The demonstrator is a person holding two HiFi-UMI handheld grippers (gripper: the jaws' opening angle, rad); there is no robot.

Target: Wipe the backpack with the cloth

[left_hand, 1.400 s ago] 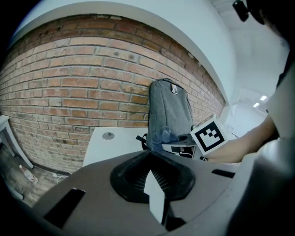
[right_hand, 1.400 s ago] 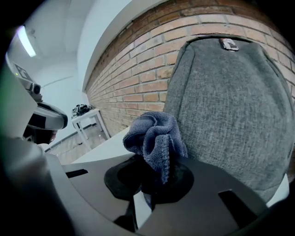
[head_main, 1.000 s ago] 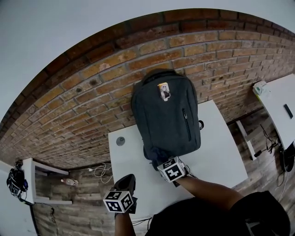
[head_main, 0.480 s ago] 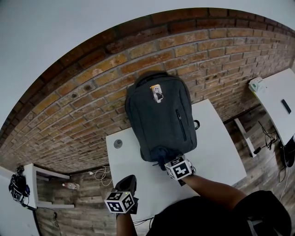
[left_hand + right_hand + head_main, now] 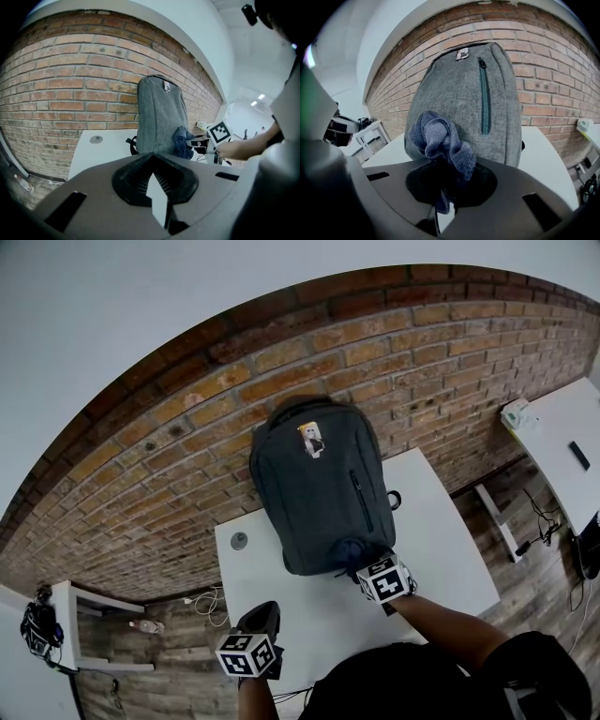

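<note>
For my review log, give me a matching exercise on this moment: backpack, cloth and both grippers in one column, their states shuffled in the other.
1. backpack
2. cloth
3. left gripper
4. right gripper

A. jaws together, nothing held, back from the backpack
B. blue, bunched, at the backpack's lower front
C. grey, upright on the white table
D. jaws shut on the cloth

Pairs: 1-C, 2-B, 3-A, 4-D.
</note>
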